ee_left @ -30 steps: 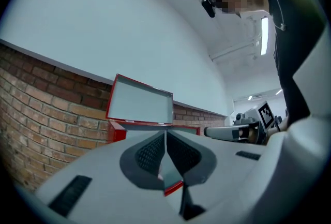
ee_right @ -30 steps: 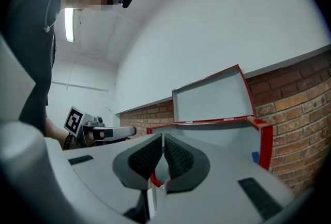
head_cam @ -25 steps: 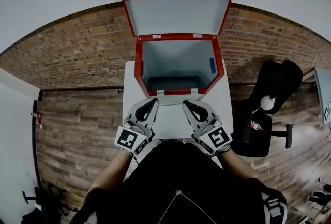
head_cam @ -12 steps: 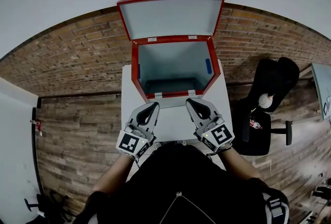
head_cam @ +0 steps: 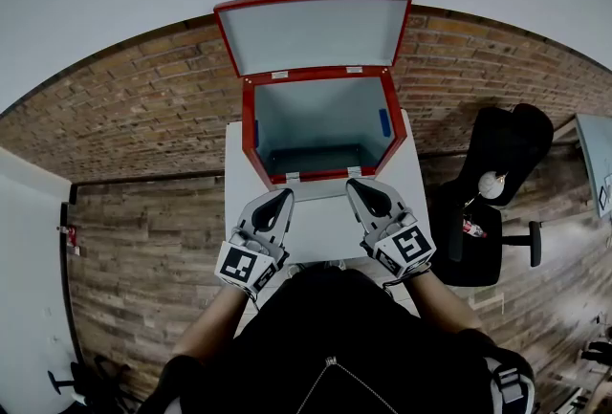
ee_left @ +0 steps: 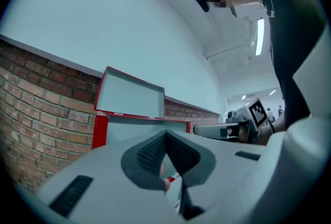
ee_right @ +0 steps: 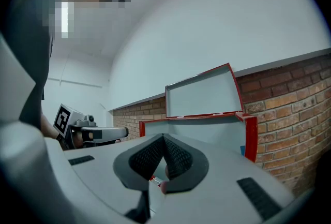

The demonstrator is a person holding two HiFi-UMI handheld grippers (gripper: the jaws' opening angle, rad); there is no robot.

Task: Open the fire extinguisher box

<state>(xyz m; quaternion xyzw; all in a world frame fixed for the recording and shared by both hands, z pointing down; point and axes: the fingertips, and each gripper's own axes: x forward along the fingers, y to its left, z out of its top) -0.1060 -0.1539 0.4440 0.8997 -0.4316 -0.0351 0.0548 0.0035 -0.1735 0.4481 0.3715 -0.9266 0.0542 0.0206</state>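
1. A brown brick wall (head_cam: pixel 143 106) is running across the scene well ahead of both claws, with a plain pale wall rising above it.
2. A wooden plank floor (head_cam: pixel 143 230) is spreading out below and to either side of the claws.
3. A red metal fire extinguisher box (head_cam: pixel 248 140) with a pale grey inside is standing just ahead of both claws' tips. Its hinged red-edged lid (head_cam: pixel 311 32) is standing raised at the far side (the box is plainly open).
4. A white rectangular table (head_cam: pixel 325 226) is lying under both claws and carrying the box at its far end.
5. A black office chair (head_cam: pixel 502 183) is sitting off to the right of the right claw, well apart.
6. The grey left gripper (head_cam: pixel 277 195) is hovering over the table just short of the box's front rim. Its jaws are clenched together on nothing.
7. The grey right gripper (head_cam: pixel 359 185) is hovering beside it, likewise clenched and gripping nothing.
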